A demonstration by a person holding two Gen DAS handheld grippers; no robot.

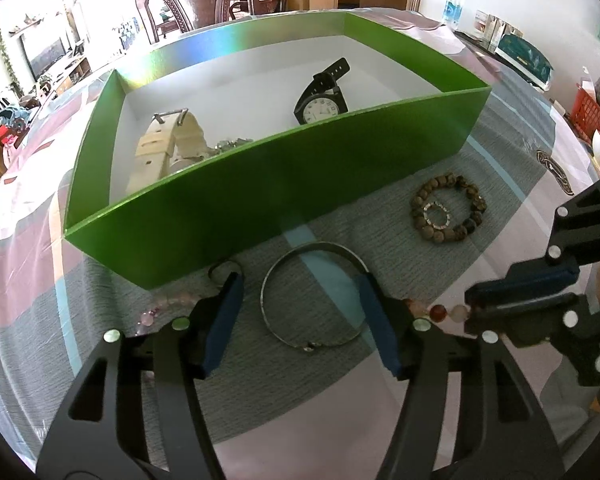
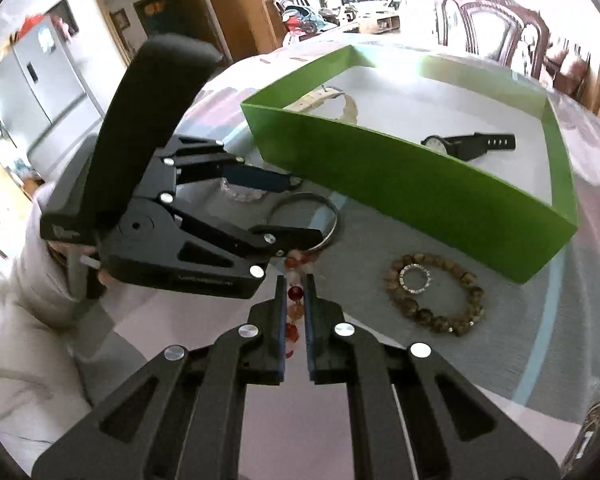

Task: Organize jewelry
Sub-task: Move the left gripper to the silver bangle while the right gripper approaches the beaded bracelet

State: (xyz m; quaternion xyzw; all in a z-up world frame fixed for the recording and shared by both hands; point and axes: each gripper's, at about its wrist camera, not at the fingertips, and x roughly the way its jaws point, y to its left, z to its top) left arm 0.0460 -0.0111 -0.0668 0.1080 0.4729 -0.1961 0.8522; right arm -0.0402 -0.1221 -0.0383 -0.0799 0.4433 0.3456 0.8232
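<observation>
The shallow green cardboard box with a white floor is the landmark; it already holds a black-strapped wristwatch and a cream-strapped watch, so it seems to be the collecting place. In front of its near wall, on the striped cloth, lies a thin silver metal bangle; the left gripper hangs over it with fingers spread to either side, not touching, probably ready to close. Further from that wall, the right gripper has its fingers pressed together on a strand of red and pale round beads, likely to carry it in; a brown wooden bead bracelet circling a small silver ring waits beside the box.
</observation>
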